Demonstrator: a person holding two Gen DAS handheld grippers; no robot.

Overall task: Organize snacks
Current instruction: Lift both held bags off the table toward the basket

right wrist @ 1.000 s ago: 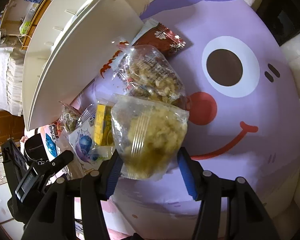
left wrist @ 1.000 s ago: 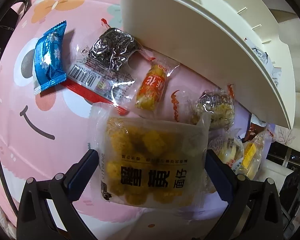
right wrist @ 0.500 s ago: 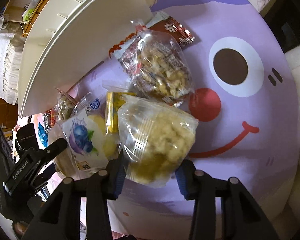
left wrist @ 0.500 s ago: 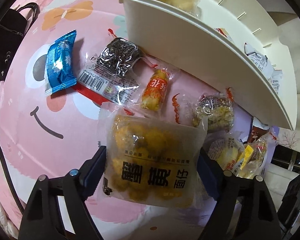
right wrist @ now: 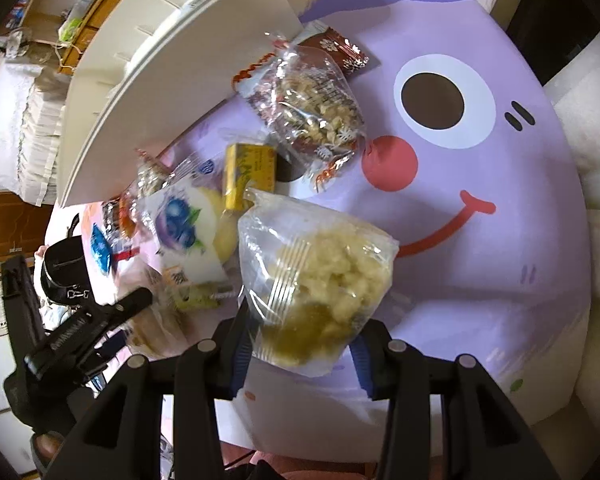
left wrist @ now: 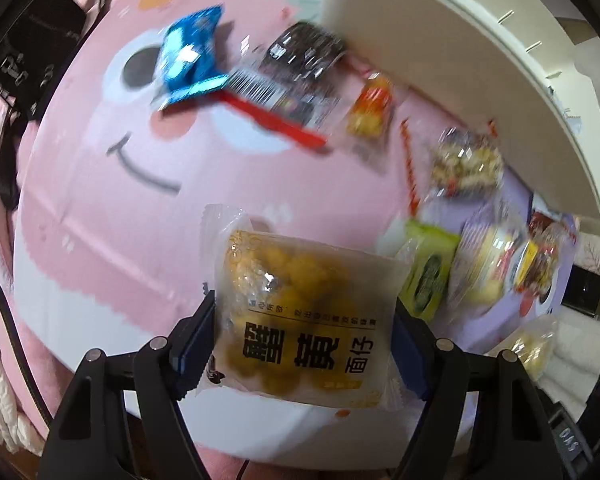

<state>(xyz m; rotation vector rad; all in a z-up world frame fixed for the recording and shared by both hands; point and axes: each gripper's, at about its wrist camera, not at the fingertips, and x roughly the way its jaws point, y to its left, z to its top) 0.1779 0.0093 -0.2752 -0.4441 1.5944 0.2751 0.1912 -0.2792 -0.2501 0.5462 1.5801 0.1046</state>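
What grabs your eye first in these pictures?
Two snack packets held up close: a yellow packet between the left fingers, which are closing on it, and a clear bag of pale puffs pinched by the right ones. Beneath lies a cartoon-face mat; loose snacks sit beside a white tray.

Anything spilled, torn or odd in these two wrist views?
Nothing spilled or torn. Loose packets lie jumbled beside the white bin, unsorted. The left gripper, jaws closing, holds the yellow-ball packet; the right gripper grips the clear bag.
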